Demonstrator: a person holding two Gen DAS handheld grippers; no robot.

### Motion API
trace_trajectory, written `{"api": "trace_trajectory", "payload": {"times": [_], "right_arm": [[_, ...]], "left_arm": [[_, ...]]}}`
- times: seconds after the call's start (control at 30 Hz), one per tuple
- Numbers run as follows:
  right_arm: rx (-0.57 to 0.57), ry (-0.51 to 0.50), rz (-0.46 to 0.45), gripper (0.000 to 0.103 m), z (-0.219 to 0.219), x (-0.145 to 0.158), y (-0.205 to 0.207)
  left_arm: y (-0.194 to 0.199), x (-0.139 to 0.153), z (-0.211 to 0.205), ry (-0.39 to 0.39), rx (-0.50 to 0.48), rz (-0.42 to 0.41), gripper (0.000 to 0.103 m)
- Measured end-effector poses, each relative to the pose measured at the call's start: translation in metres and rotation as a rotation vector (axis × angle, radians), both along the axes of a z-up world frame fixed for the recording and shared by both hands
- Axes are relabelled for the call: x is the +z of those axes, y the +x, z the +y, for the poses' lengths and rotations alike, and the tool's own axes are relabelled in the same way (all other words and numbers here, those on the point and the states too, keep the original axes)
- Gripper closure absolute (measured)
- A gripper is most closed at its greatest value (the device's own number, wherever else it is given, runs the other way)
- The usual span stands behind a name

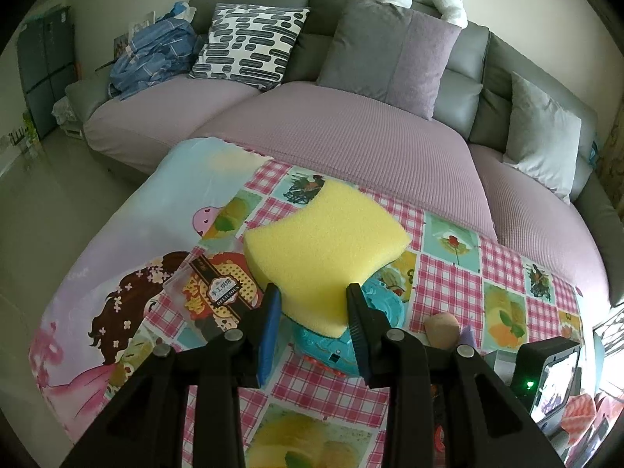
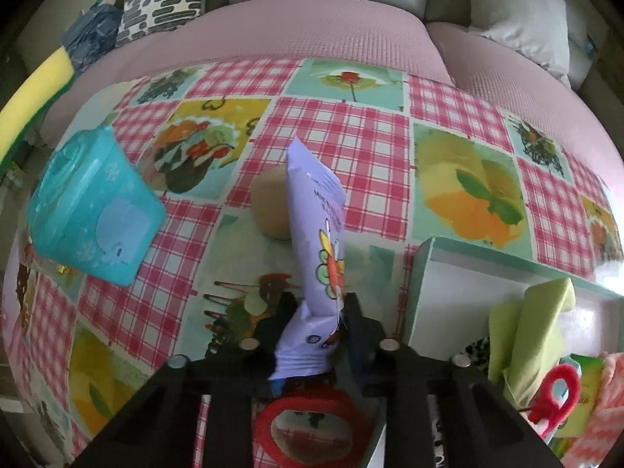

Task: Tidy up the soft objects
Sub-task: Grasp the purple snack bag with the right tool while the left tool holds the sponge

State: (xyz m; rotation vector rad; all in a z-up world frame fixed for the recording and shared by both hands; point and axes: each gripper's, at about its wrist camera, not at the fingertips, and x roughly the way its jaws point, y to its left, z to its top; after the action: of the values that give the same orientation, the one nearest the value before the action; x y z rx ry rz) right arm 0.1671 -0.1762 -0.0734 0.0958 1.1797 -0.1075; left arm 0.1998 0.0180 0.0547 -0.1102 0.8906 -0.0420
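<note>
My left gripper (image 1: 314,294) is shut on a yellow sponge (image 1: 325,241) and holds it above the table, over a blue plastic tub (image 1: 374,296). The sponge's edge also shows at the far left of the right wrist view (image 2: 35,93). My right gripper (image 2: 318,304) is shut on a lilac soft packet (image 2: 316,234) that stands up between the jaws above the checked tablecloth (image 2: 351,136). A beige egg-shaped sponge (image 2: 271,206) lies on the cloth just behind the packet. It also shows in the left wrist view (image 1: 440,327).
A white box (image 2: 429,273) at the right holds a green cloth (image 2: 534,331), a red ring and pink fabric. The blue tub (image 2: 93,206) lies at left. A patterned snack box (image 1: 218,292) lies left of the sponge. A sofa with cushions (image 1: 390,50) stands behind the table.
</note>
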Motion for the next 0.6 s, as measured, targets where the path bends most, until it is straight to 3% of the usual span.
{"api": "trace_trajectory", "payload": {"times": [0.03,0.4,0.6], "right_arm": [[-0.005,0.006,-0.003,0.087,-0.002,0.001,-0.001],[-0.025,0.089,-0.077,0.089,-0.014,0.027,-0.013],[-0.047,0.081,-0.156,0.089,-0.018,0.062,-0.030]], "left_arm": [[0.000,0.000,0.000,-0.001,-0.001,-0.001,0.068],[-0.003,0.007,-0.001,-0.005,-0.011,-0.023,0.068],[-0.007,0.016,-0.011,0.001,-0.042,-0.049,0.068]]}}
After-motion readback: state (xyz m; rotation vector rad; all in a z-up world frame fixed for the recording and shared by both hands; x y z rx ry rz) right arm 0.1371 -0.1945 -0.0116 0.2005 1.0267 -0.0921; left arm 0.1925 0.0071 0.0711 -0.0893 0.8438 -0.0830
